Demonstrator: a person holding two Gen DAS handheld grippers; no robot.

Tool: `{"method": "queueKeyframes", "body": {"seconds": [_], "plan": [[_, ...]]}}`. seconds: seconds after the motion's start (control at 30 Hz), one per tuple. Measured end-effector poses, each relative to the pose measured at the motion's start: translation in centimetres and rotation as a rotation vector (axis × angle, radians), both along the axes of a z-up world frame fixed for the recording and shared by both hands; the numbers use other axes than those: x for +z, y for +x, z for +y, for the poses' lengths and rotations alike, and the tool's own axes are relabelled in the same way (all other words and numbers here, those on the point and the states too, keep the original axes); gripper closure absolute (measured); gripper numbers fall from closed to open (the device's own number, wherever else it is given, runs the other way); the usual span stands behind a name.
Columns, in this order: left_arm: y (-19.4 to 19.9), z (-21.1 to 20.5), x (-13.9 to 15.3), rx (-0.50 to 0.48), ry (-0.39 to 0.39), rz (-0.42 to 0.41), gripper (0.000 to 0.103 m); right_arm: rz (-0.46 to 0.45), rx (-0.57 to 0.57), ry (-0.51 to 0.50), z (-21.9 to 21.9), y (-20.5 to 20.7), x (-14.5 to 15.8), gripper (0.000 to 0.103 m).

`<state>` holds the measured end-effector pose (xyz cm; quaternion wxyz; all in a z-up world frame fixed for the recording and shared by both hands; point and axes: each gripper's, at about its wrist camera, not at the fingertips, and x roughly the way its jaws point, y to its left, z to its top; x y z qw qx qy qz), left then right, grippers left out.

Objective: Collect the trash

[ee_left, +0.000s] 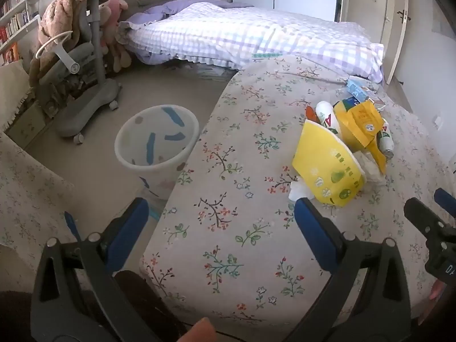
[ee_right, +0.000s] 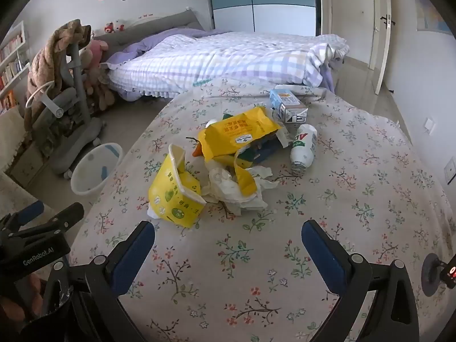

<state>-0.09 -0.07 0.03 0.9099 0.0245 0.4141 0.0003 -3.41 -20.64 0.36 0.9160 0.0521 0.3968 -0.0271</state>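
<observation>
Two wrist fisheye views, each looking forward and steeply down along its own gripper's fingers. Left view: set low over the near left edge of the floral table [ee_left: 242, 176], with the floor and bin [ee_left: 156, 139] to the left and the trash pile [ee_left: 342, 148] to the upper right; the right gripper [ee_left: 433, 222] enters at the right edge. Right view: set over the table's near edge, facing the pile [ee_right: 233, 156] almost centrally; the left gripper [ee_right: 42, 219] enters at the left edge. Both views share the table, pile, bin, bed [ee_right: 222, 62] and chair [ee_left: 82, 85].
</observation>
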Motion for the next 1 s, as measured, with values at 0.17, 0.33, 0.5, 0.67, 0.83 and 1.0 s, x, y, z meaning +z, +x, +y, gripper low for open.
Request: {"method": "queueKeyframes", "body": {"seconds": [0.17,0.33,0.5,0.67,0.83,1.0], "plan": [[-0.3,0.3,0.1,-0.004,-0.016,0.007,0.001,-0.006,-0.010,-0.002,-0.1,0.1,0.1,0.000],[0.2,1.6,-0.1,0.008,-0.024,0.014,0.001,-0.002,-0.009,0.019,0.4,0.6,0.3,0.000],[0.5,0.7,-0.2,0.016,-0.008,0.017,0.001,-0.018,-0.001,0.020,0.4,0.9,1.0,0.000],[0.5,0.9,-0.2,0.016,-0.007,0.011,0.001,-0.020,0.002,0.019,0.7,1.0,1.0,0.000],[0.5,0.8,-0.1,0.016,-0.007,0.011,0.001,-0.024,0.001,0.013,0.7,1.1,1.1,0.000],[0.4,1.0,0.0,0.021,-0.010,0.011,0.001,-0.028,-0.003,0.013,0.7,1.1,1.2,0.000]]}}
